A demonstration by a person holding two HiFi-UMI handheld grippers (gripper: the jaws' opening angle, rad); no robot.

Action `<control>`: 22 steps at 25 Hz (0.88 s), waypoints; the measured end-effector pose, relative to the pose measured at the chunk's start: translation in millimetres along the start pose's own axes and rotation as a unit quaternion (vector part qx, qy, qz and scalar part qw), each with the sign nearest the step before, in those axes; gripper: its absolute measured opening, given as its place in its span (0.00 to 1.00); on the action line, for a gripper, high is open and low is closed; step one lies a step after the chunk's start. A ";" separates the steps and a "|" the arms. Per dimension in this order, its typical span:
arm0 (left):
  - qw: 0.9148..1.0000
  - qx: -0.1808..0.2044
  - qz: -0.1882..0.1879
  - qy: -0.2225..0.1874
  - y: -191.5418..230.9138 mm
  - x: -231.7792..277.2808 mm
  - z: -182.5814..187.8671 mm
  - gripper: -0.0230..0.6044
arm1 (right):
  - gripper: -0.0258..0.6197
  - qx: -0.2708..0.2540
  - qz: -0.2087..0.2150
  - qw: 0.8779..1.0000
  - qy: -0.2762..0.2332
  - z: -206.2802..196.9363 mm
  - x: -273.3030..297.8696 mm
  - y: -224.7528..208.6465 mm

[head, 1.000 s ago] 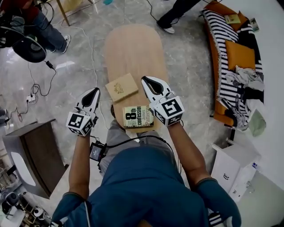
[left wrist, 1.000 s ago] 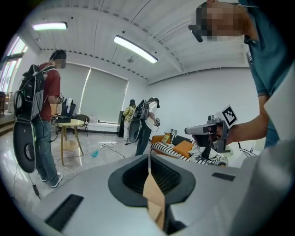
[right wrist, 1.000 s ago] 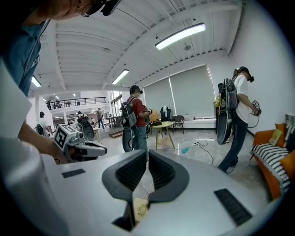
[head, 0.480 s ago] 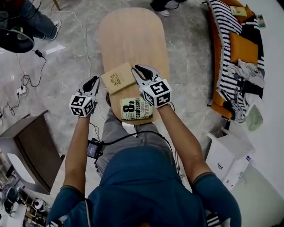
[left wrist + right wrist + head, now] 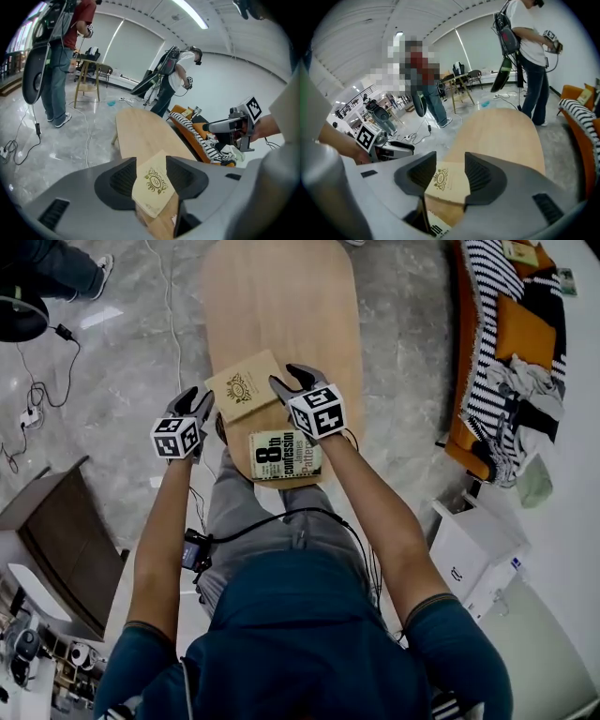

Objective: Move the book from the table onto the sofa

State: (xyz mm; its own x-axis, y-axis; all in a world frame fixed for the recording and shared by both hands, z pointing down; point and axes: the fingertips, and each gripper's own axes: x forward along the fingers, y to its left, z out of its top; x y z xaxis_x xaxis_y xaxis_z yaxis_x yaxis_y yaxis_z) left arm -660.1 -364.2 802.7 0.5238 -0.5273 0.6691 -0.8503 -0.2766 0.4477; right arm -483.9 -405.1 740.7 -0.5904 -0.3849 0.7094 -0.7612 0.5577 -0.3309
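**Both tongs released on either side of the tan book, at the near end of the pale oval wooden table.**

The left gripper hung by the table's left edge, its jaws just opened and pressing on nothing. The flat tan book with a gold emblem lay untouched between it and the right gripper, which had also just opened. The orange sofa under a striped throw stood well apart on the right. A shallow pinch on the edges could let the book tilt or fall open. A careless sweep could knock the printed paperback off the near edge.

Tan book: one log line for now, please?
tan book: flat on table | left gripper: jaws just opening, empty | right gripper: jaws just opening, empty
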 end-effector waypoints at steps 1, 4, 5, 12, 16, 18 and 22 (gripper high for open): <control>1.000 -0.004 0.001 0.009 4.4 5.7 -6.1 0.34 | 0.33 0.002 0.000 1.000 0.011 -7.4 7.2 -2.6; 0.999 -0.017 0.006 0.032 16.0 20.9 -23.8 0.42 | 0.35 0.005 -0.002 0.999 0.037 -26.2 29.0 -11.5; 0.999 -0.024 0.007 0.037 19.9 25.8 -29.8 0.44 | 0.35 0.007 -0.003 0.999 0.044 -31.6 36.5 -14.7; 0.995 -0.071 0.005 0.071 36.8 58.1 -71.2 0.51 | 0.35 0.037 -0.012 0.995 0.095 -75.2 84.4 -36.8; 0.992 -0.093 0.005 0.086 39.8 70.8 -90.8 0.51 | 0.35 0.052 -0.015 0.991 0.123 -100.3 101.1 -46.8; 0.991 -0.099 0.008 0.092 42.9 76.6 -99.8 0.51 | 0.35 0.054 -0.017 0.989 0.133 -110.1 107.9 -52.1; 0.989 -0.110 0.014 0.097 50.6 87.5 -112.9 0.52 | 0.35 0.057 -0.017 0.987 0.146 -125.5 120.3 -62.6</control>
State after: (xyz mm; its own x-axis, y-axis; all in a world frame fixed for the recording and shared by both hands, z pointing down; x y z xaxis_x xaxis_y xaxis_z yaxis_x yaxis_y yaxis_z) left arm -651.5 -333.6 950.8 0.5174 -0.3615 0.7756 -0.8448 -0.0715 0.5303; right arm -473.6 -394.0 924.9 -0.4743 -0.1633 0.8651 -0.8141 0.4555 -0.3603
